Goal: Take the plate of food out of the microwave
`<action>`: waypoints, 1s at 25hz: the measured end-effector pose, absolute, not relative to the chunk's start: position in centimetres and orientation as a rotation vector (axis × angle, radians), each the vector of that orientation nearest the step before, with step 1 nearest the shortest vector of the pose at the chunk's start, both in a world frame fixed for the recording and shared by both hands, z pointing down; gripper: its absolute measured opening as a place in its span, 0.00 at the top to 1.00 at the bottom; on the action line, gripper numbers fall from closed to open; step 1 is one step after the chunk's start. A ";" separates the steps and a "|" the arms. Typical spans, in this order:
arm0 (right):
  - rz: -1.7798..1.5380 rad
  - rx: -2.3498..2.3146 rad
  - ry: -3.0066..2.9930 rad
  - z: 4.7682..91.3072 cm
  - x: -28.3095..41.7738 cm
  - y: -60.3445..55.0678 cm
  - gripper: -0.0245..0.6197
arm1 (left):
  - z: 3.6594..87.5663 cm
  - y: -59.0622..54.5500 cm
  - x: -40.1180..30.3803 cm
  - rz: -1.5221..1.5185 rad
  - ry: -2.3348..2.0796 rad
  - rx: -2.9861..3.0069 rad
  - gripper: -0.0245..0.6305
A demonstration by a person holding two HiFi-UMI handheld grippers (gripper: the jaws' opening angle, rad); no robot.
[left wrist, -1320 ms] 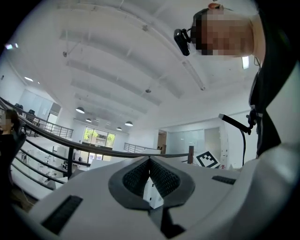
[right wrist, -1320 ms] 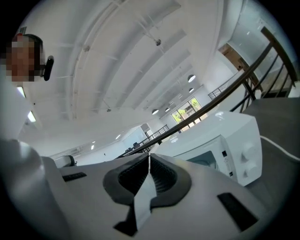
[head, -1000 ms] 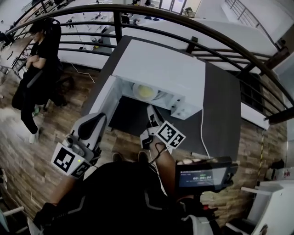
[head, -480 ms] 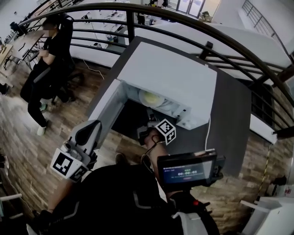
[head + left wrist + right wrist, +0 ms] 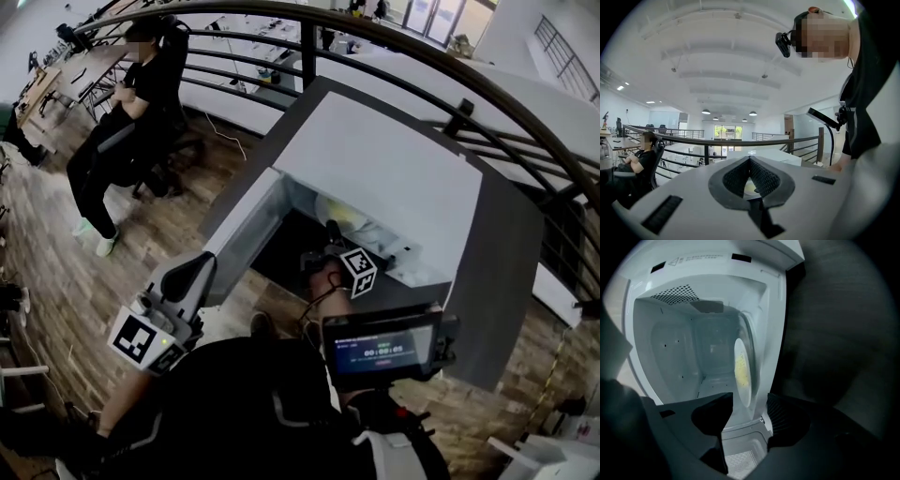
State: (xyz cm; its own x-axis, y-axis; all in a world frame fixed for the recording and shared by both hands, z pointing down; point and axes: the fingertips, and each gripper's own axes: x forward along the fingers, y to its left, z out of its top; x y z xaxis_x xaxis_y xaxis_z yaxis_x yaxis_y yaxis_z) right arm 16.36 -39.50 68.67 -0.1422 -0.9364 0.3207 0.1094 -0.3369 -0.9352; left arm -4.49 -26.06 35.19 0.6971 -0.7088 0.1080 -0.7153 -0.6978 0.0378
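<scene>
A white microwave (image 5: pixel 394 178) stands on a dark table with its door (image 5: pixel 246 234) swung open to the left. Inside it sits a white plate (image 5: pixel 339 212) of yellow food. In the right gripper view the plate (image 5: pixel 742 371) appears edge-on in the cavity (image 5: pixel 679 348). My right gripper (image 5: pixel 330 246) is at the microwave's mouth. Its jaws have just been opening and now stand open (image 5: pixel 749 404), one on each side of the plate's near rim, not pressing on it. My left gripper (image 5: pixel 195 270) hangs low beside the door, shut (image 5: pixel 750 159) on nothing.
A seated person in black (image 5: pixel 131 122) is on the wooden floor to the left. A curved black railing (image 5: pixel 394 42) runs behind the table (image 5: pixel 511 281). A small screen (image 5: pixel 384 347) sits close to my chest.
My right gripper has moved forward from in front of the table up to the microwave's opening, rolling as it went. The left gripper has stayed low at the left.
</scene>
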 end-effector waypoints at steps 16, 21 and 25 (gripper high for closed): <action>-1.611 -1.261 0.908 70.2 16.4 -41.8 0.63 | 36.4 -25.9 -5.8 0.197 -1.247 2.769 0.96; -1.627 -1.263 0.875 70.5 16.1 -41.8 0.65 | 36.3 -25.6 -6.0 0.203 -1.256 2.765 0.96; -1.641 -1.258 0.850 71.0 16.1 -41.3 0.75 | 35.9 -25.4 -6.4 0.172 -1.275 2.750 0.96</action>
